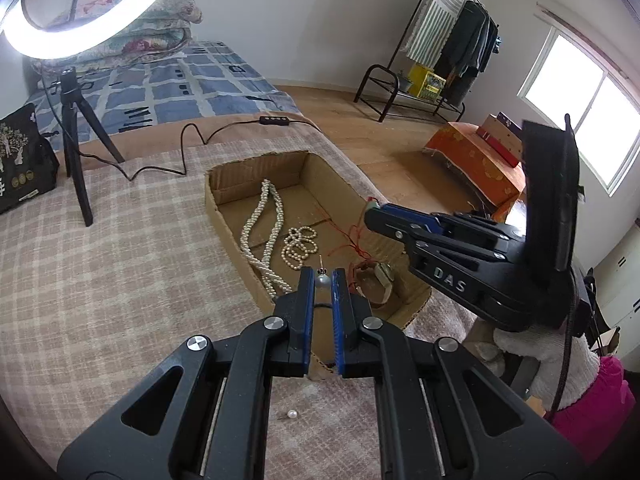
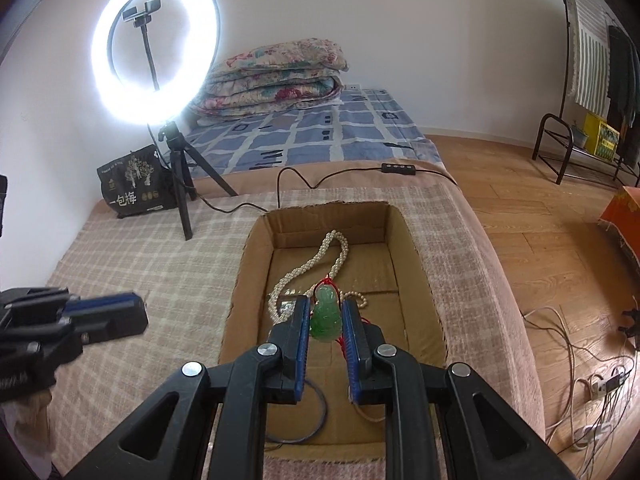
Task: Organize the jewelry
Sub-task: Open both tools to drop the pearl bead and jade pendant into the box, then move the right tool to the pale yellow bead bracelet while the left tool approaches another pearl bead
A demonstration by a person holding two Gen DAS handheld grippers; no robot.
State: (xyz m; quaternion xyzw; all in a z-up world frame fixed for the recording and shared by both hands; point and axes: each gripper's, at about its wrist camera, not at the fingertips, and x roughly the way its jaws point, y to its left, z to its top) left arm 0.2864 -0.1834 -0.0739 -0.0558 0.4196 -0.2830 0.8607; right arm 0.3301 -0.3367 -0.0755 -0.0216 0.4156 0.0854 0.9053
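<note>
My left gripper [image 1: 322, 280] is shut on a small silver-grey pearl earring [image 1: 322, 282] with a thin pin, just above the near end of an open cardboard box [image 1: 256, 184]. Inside the box lie a long pearl necklace [image 1: 262, 236], a shorter pearl strand [image 1: 298, 246] and a wristwatch [image 1: 378, 276]. My right gripper [image 2: 326, 308] is shut on a green jade pendant [image 2: 325, 320] on a red cord, over the box [image 2: 400, 240]. Its tip [image 1: 374, 216] shows over the box's right wall, with the red cord [image 1: 356, 240] trailing down. The left gripper [image 2: 138, 312] shows at the left, over the blanket.
A loose pearl [image 1: 292, 414] lies on the checked blanket near me. A bangle [image 2: 316, 412] lies in the box's near end. A ring light on a tripod [image 2: 180, 184], its cable [image 2: 304, 184] and a black bag [image 2: 132, 188] stand behind the box. The bed edge drops to wooden floor on the right.
</note>
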